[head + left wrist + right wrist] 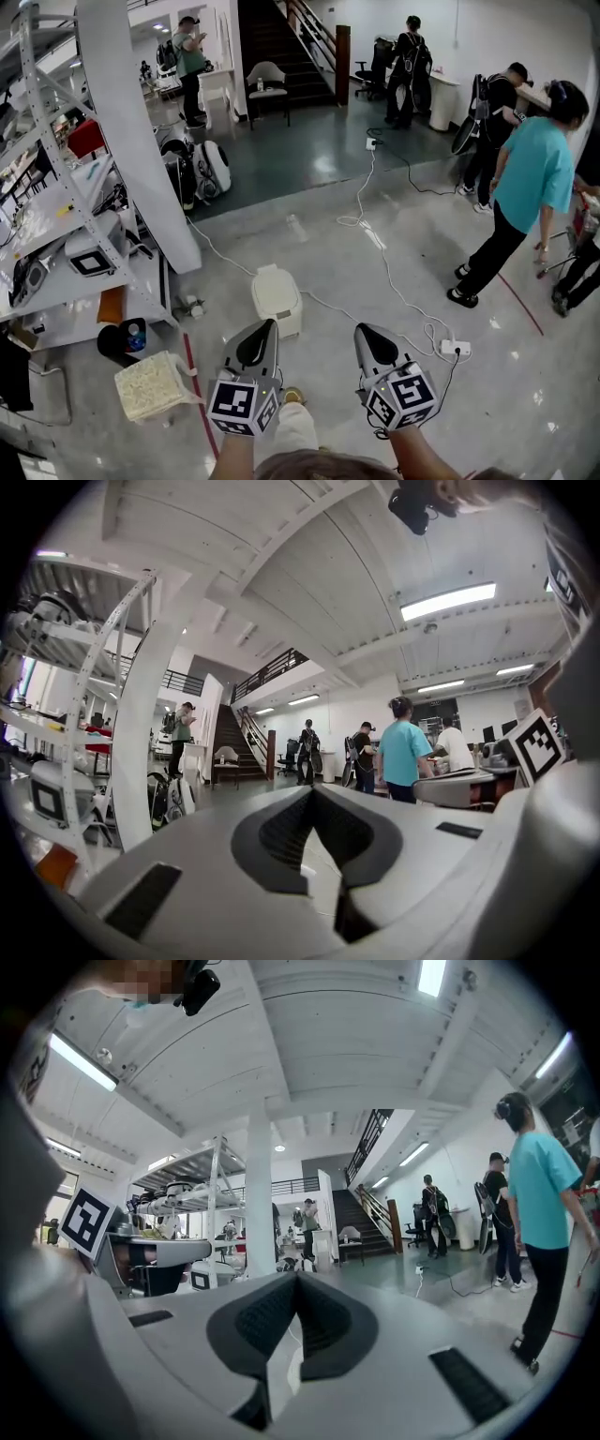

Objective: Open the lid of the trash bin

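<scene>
Nearest, the left gripper (266, 328) and right gripper (362, 332) are held side by side, each with jaws pressed together on nothing. Just beyond the left one stands the white trash bin (277, 302), its lid (274, 281) down

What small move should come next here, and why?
Probably lower the left gripper toward the small white plastic trash bin: its lid looks closed, and both that and the right gripper are shut, empty, short of it.
</scene>
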